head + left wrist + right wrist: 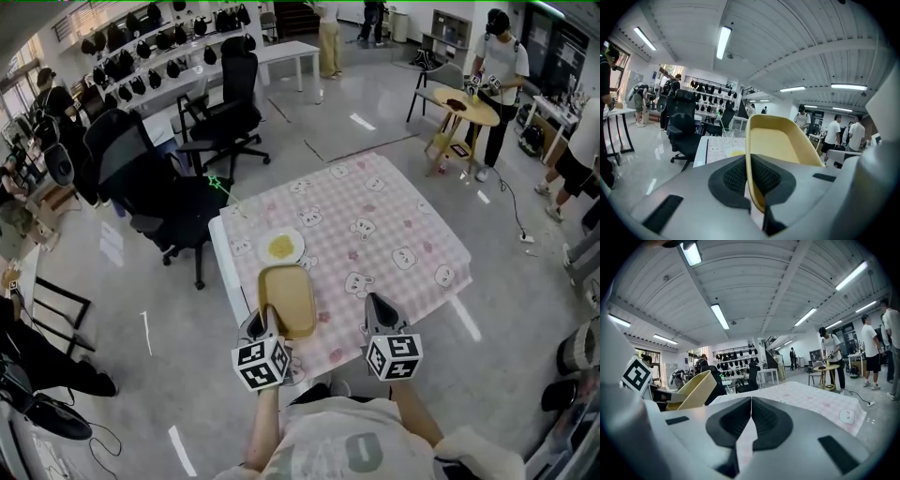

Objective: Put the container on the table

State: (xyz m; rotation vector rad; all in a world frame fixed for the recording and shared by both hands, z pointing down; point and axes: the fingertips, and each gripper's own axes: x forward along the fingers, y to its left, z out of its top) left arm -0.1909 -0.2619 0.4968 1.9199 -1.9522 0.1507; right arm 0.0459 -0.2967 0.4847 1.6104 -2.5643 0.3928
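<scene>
A tan rectangular container (287, 298) hangs over the near edge of the pink checked table (403, 220). My left gripper (266, 328) is shut on the container's near left rim; in the left gripper view that rim (749, 154) stands between the two dark pads, and the container looks tilted up. To the right, my right gripper (375, 317) is shut with nothing in it, its jaws pressed together (751, 420). The right gripper view shows the container (691, 391) at the left, held up off the tablecloth.
A white plate with yellow food (280, 247) lies just beyond the container, and a clear glass with a green straw (231, 199) stands at the table's far left corner. Black office chairs (155, 192) stand left of the table. Several people stand at the back right.
</scene>
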